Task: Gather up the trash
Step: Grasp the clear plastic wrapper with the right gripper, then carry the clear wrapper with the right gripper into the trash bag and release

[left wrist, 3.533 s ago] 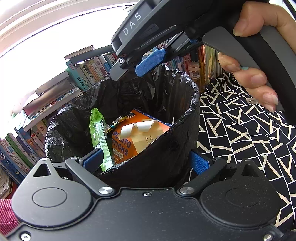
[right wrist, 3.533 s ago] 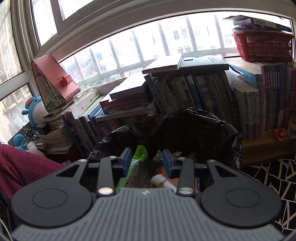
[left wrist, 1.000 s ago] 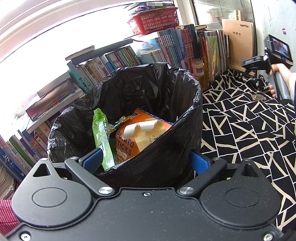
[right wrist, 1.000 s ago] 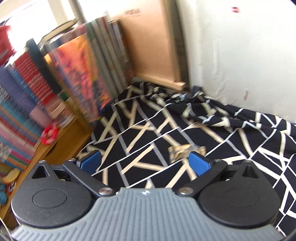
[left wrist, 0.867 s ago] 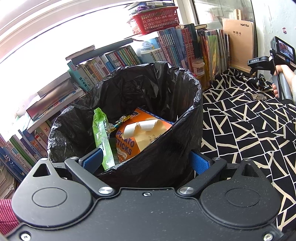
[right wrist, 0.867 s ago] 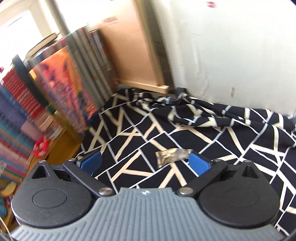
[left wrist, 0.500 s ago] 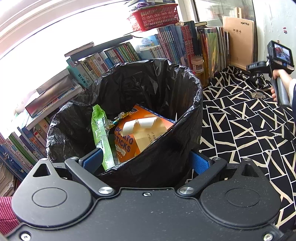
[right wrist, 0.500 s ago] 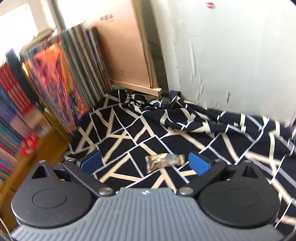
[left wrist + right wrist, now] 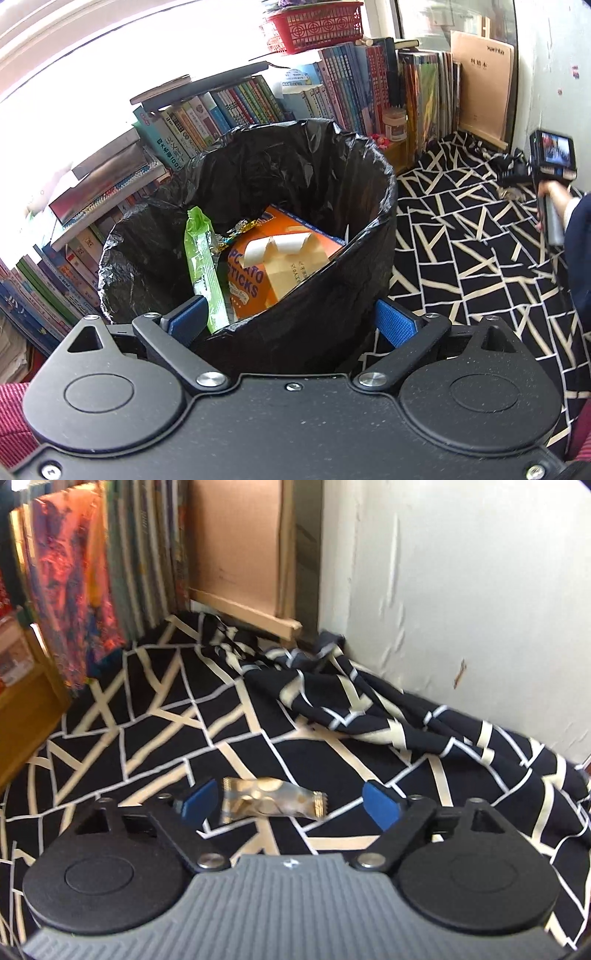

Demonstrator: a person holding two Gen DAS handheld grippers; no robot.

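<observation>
A gold foil wrapper (image 9: 269, 799) lies flat on the black-and-cream patterned cloth (image 9: 332, 716). My right gripper (image 9: 290, 803) hangs low over it. Its jaws are closing with the wrapper between them, close to the left pad (image 9: 199, 801), and neither pad presses it. My left gripper (image 9: 290, 321) straddles the near wall of the black-bagged trash bin (image 9: 384, 173). Its jaws are closing on that wall, with one pad inside and one outside. The tilted bin holds an orange snack box (image 9: 258, 266) and a green wrapper (image 9: 201, 258).
Rows of books (image 9: 332, 85) stand behind the bin, with a red basket (image 9: 314, 26) on top. A brown board (image 9: 236, 554) leans in the corner by the white wall (image 9: 461, 590). The cloth bunches in folds near the wall. A hand (image 9: 554, 195) holds the right gripper far right.
The right gripper left the bin, swung to the cloth by the wall and sank toward the gold wrapper, its jaws narrowing. The left gripper stayed on the bin.
</observation>
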